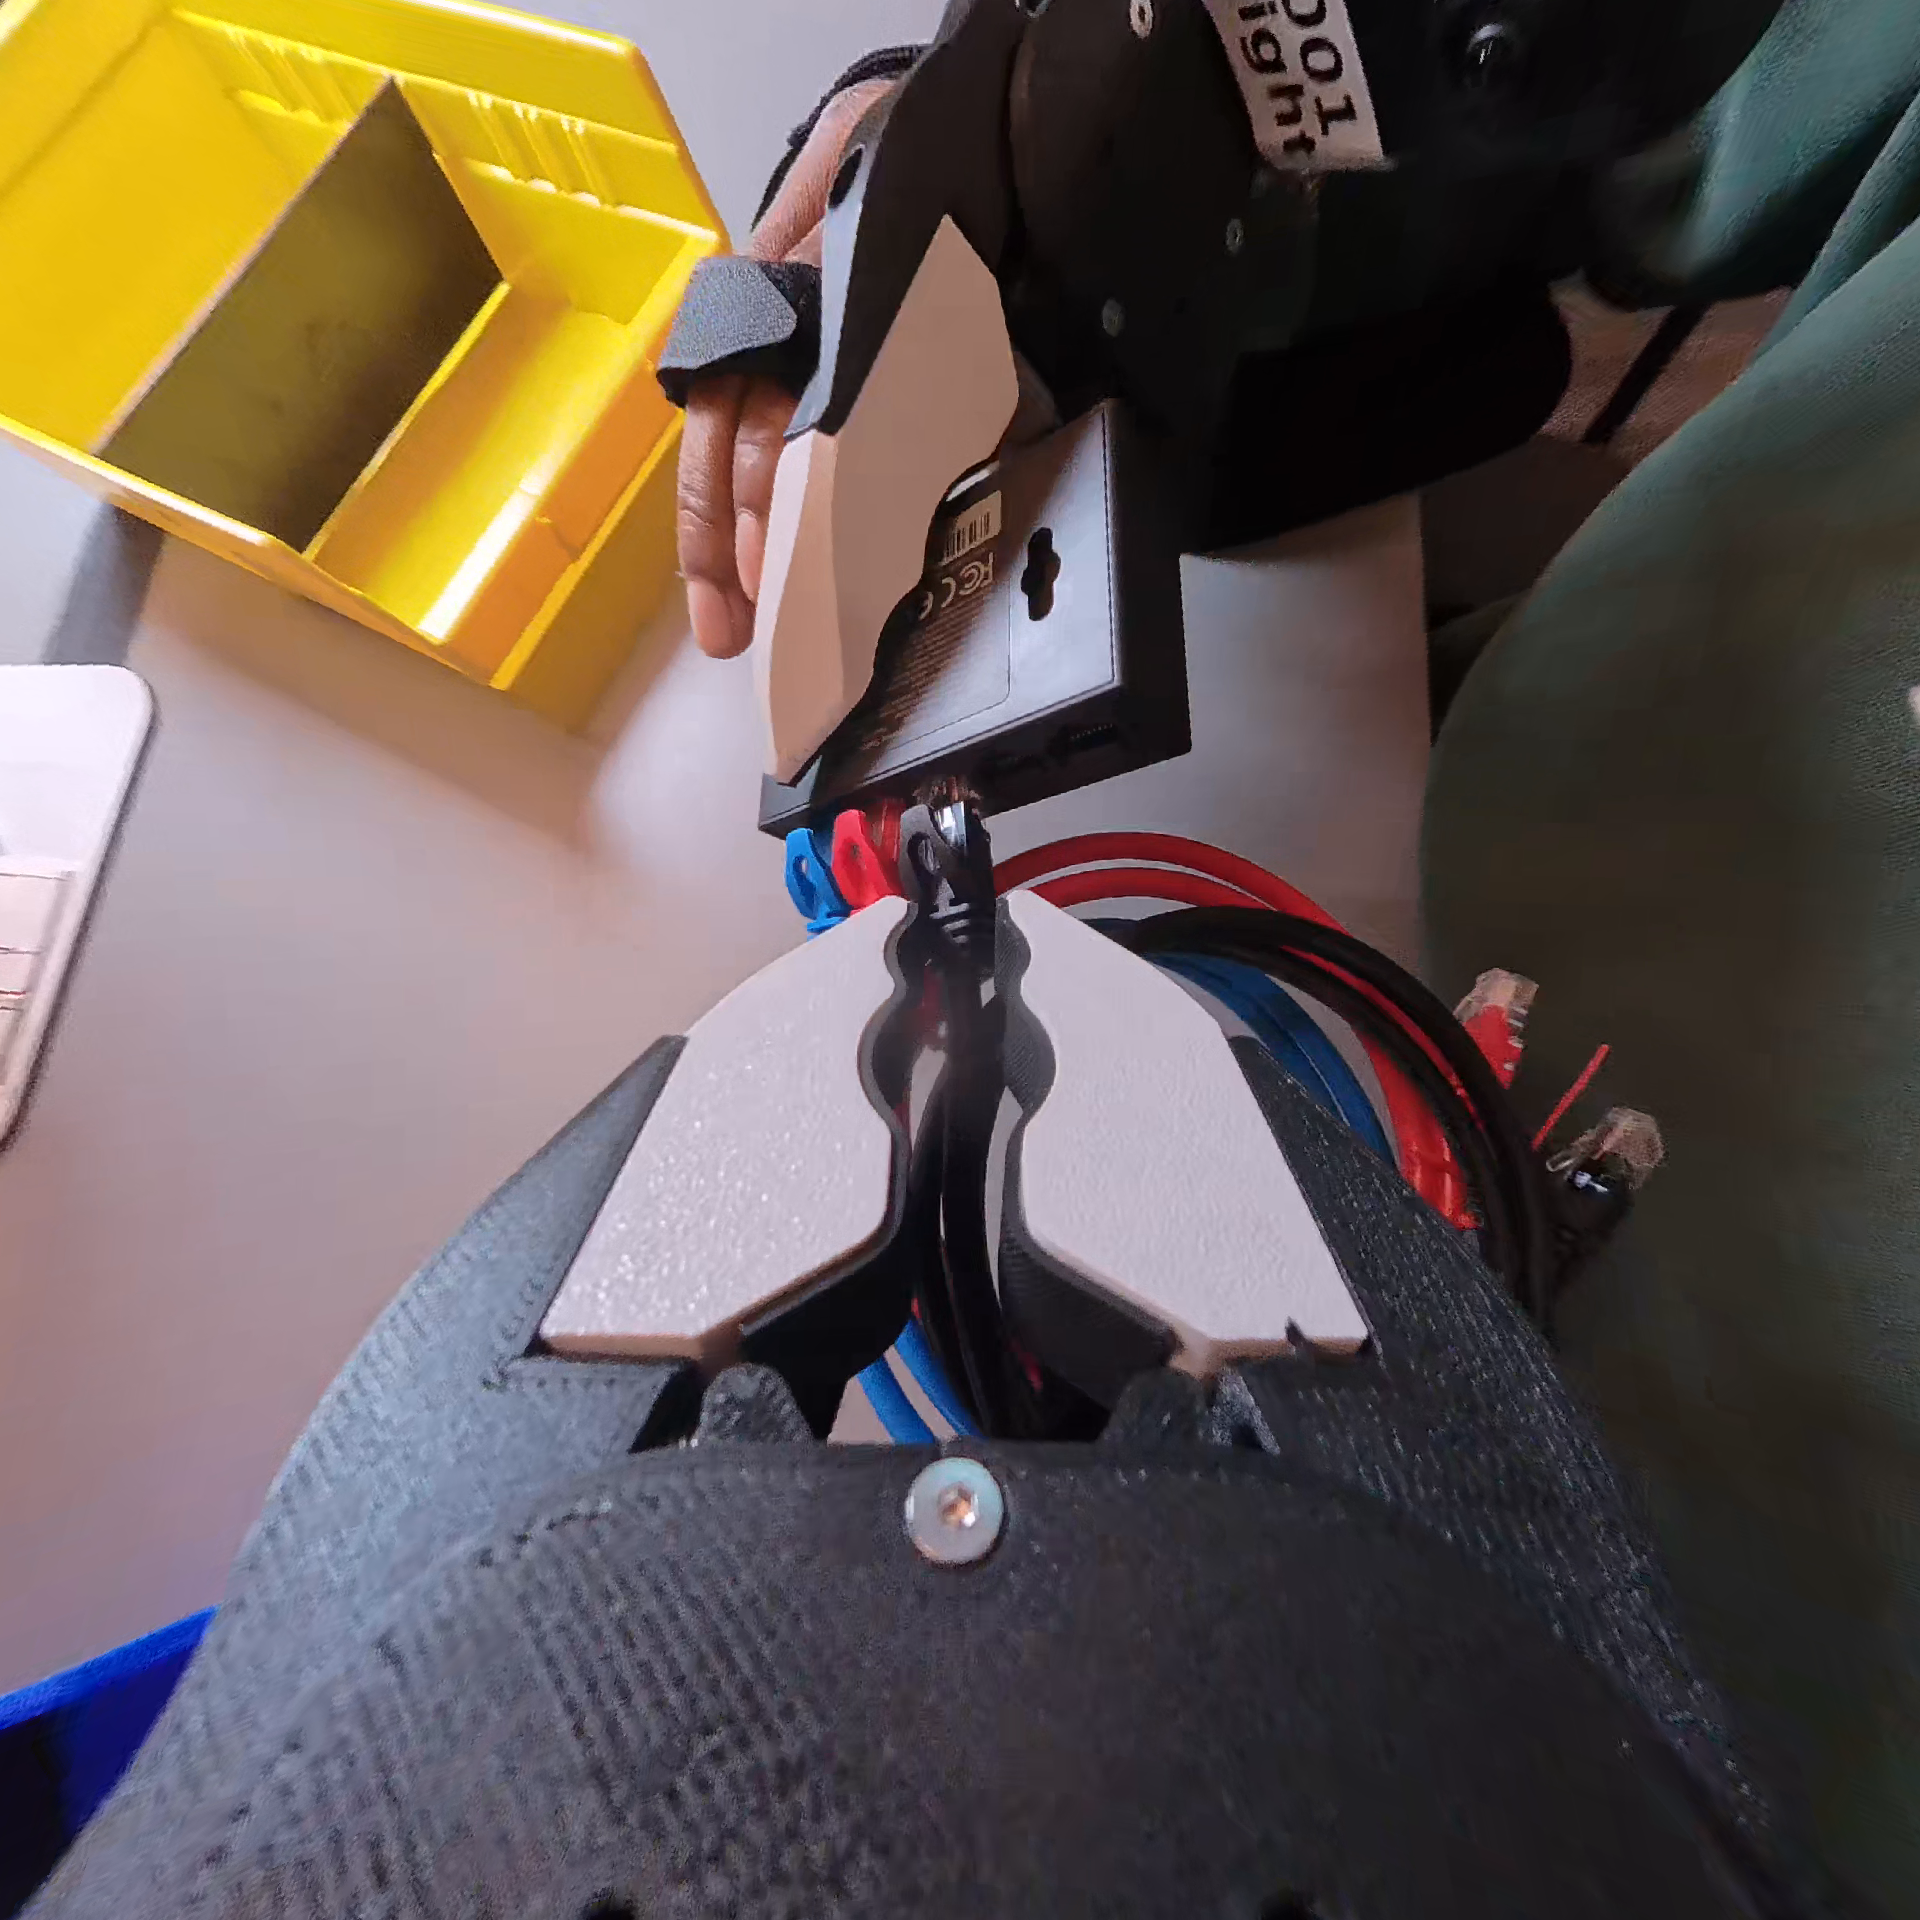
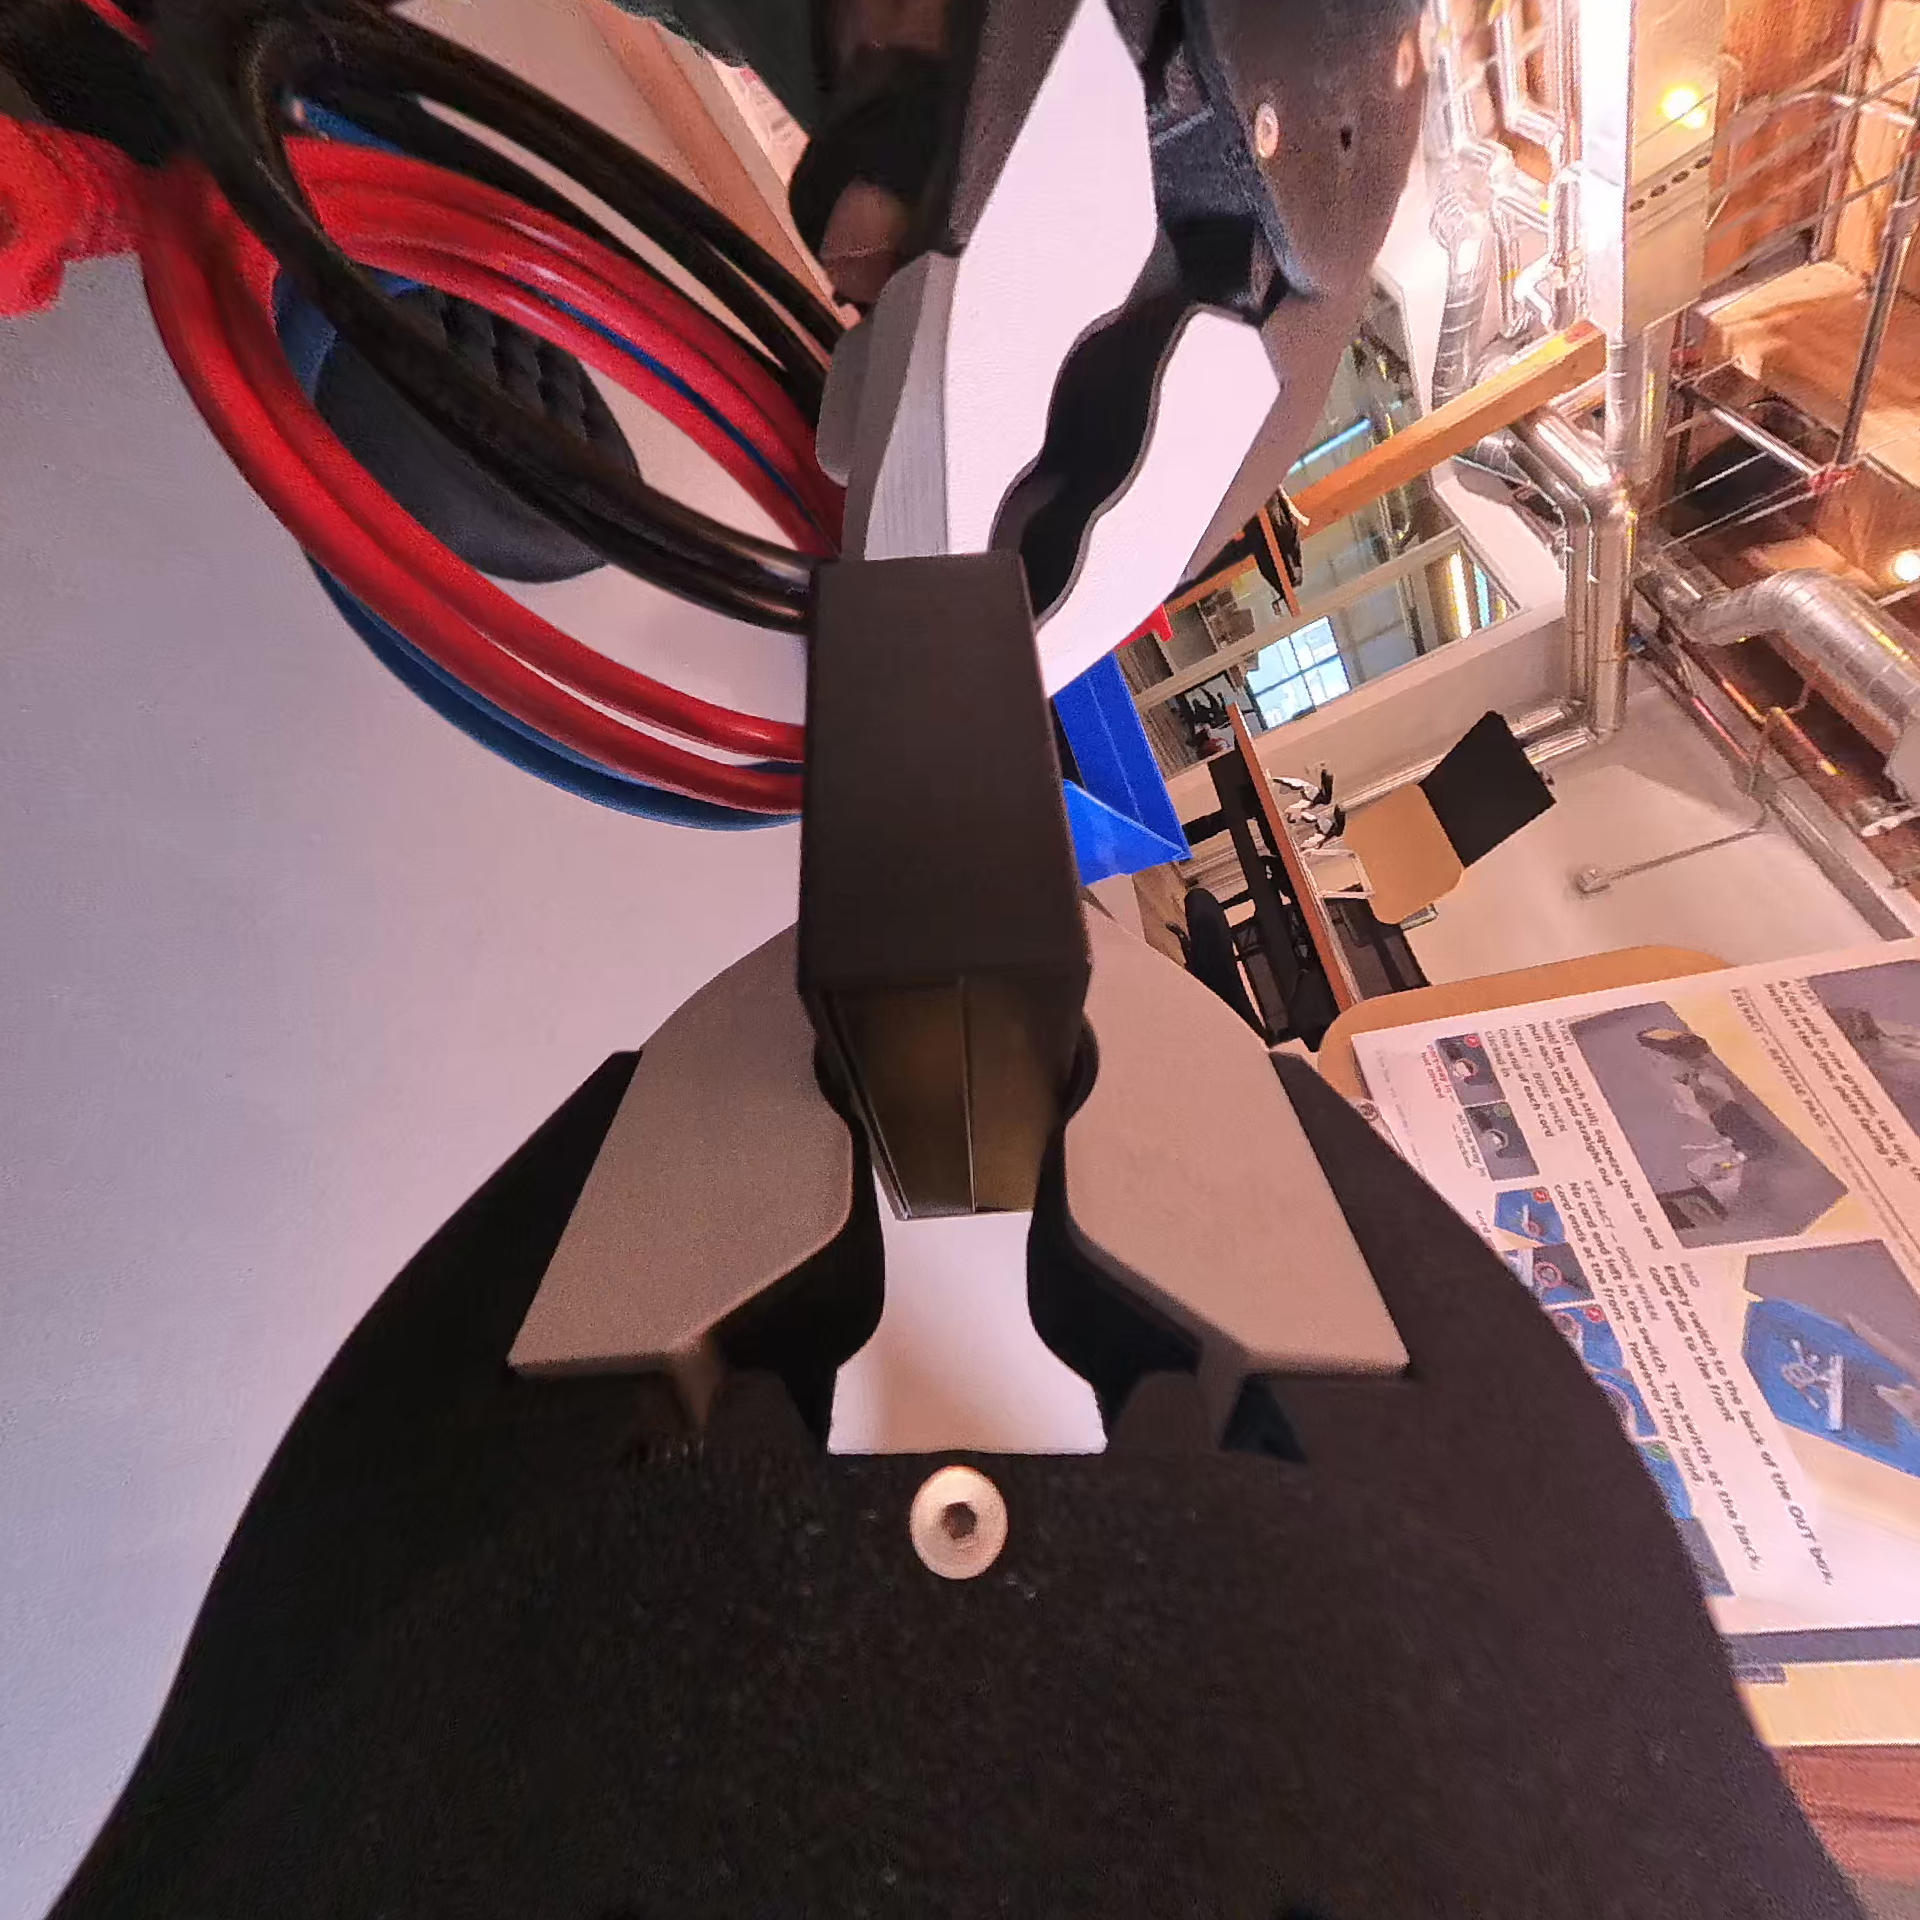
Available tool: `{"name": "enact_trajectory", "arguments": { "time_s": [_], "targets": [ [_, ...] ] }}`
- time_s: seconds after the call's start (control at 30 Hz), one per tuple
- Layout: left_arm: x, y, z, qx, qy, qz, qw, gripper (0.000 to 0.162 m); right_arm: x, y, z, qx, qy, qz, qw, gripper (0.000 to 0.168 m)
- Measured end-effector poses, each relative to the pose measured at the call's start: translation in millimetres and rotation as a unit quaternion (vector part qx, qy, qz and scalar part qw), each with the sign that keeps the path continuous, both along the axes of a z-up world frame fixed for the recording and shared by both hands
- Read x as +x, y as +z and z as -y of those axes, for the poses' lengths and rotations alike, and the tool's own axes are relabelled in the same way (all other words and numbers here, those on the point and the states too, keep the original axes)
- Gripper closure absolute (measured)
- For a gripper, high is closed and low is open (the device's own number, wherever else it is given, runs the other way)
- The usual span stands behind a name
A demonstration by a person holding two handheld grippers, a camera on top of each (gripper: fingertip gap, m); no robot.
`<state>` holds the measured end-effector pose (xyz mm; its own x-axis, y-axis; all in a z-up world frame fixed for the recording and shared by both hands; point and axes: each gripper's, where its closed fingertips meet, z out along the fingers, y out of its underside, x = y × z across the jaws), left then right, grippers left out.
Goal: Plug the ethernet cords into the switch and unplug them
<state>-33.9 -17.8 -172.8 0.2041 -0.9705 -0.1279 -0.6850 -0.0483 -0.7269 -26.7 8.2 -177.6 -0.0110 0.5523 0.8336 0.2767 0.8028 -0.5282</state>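
Observation:
My left gripper is shut on the black ethernet cord, its plug at a port of the black switch. A blue plug and a red plug sit in ports beside it. My right gripper is shut on the switch and holds it above the table; it also shows in the left wrist view. Red, blue and black cord loops hang beside the switch. Loose plug ends lie to the right.
A yellow bin with a dark divider stands at the back left on the grey table. A laptop corner lies at the left edge. A blue bin and an instruction sheet sit at the right.

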Motion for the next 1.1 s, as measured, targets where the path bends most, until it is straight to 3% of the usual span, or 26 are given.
{"name": "enact_trajectory", "arguments": {
  "time_s": [0.03,0.07,0.13,0.27,0.47,0.77,0.97,1.1],
  "targets": [
    [-1.0,0.0,-0.3,0.018,0.002,-0.01,1.0,0.15,-0.4,0.4,0.5,-0.004,0.0,0.0,1.0,0.138],
    [-2.1,-0.3,-1.2,0.038,0.005,-0.021,0.999,0.15,-1.0,0.0,0.8,-0.006,0.0,0.0,1.0,0.139],
    [-7.9,0.4,-9.5,0.105,0.02,-0.055,0.993,0.133,-1.4,-2.2,2.0,-0.022,0.003,0.0,1.0,0.139],
    [-9.9,2.2,-6.8,0.153,0.01,-0.077,0.985,0.147,-2.5,0.9,1.6,-0.041,0.0,-0.01,0.999,0.138],
    [-10.6,3.7,-5.7,0.202,-0.003,-0.095,0.975,0.15,-3.6,1.8,3.5,-0.063,0.006,-0.01,0.998,0.139],
    [-6.6,8.0,-10.1,0.174,0.026,-0.052,0.983,0.152,-0.6,2.3,2.9,-0.097,0.001,-0.015,0.995,0.139],
    [-3.7,11.0,-8.1,0.126,0.03,0.015,0.991,0.152,1.7,5.1,4.7,-0.131,0.011,-0.025,0.991,0.139],
    [1.0,14.7,-6.9,0.139,0.029,0.058,0.988,0.152,4.9,7.4,5.7,-0.146,0.03,-0.028,0.989,0.139]
  ]
}}
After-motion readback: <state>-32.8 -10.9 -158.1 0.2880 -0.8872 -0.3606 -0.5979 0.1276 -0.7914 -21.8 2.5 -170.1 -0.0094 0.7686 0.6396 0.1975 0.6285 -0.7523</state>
